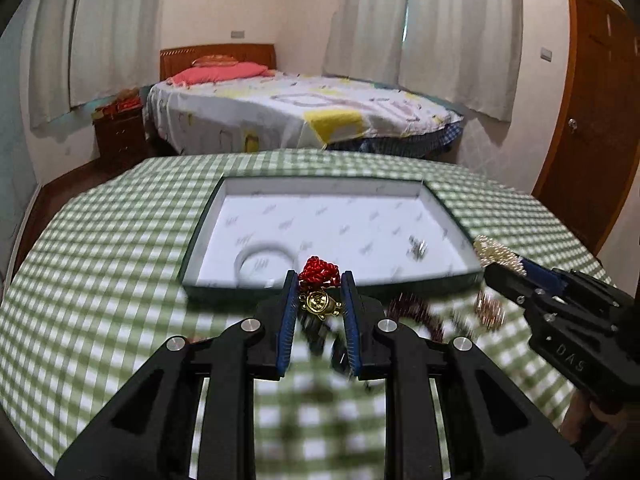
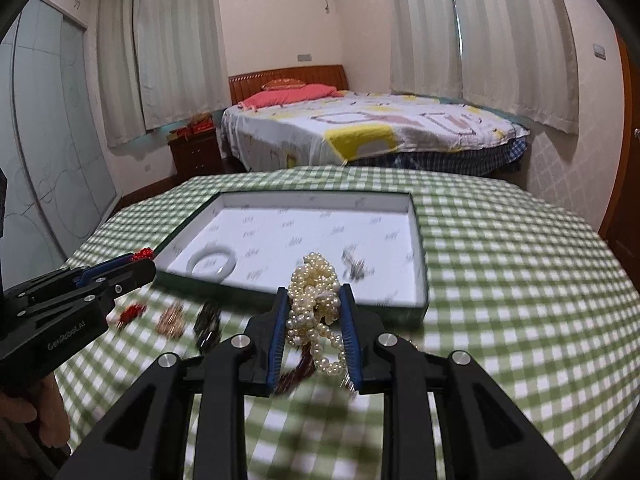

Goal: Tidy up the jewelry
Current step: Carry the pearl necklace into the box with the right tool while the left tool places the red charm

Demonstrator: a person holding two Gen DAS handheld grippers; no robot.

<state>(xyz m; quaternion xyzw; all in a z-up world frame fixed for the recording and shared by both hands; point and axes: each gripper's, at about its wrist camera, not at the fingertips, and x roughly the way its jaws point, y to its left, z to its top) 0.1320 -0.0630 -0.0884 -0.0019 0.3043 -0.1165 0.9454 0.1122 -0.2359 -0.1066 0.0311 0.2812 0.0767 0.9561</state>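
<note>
My left gripper (image 1: pixel 319 284) is shut on a red knotted cord with a gold charm (image 1: pixel 319 280), held above the checked cloth just in front of the box. My right gripper (image 2: pixel 314 294) is shut on a bunched pearl necklace (image 2: pixel 316 304), whose loops hang down between the fingers. The shallow white-lined box (image 1: pixel 452 216) (image 2: pixel 418 240) lies ahead of both, holding a white bangle (image 1: pixel 264 258) (image 2: pixel 212 262) and a small silver piece (image 1: pixel 418 247) (image 2: pixel 354 266). In the left wrist view the right gripper (image 1: pixel 496 258) shows at the right with the pearls.
Loose pieces lie on the green checked tablecloth (image 2: pixel 520 280) before the box: a dark red bead string (image 1: pixel 420 312), a rose-gold piece (image 2: pixel 172 318), a black piece (image 2: pixel 208 322) and a small red piece (image 2: pixel 130 314). A bed (image 2: pixel 360 128) stands beyond the table.
</note>
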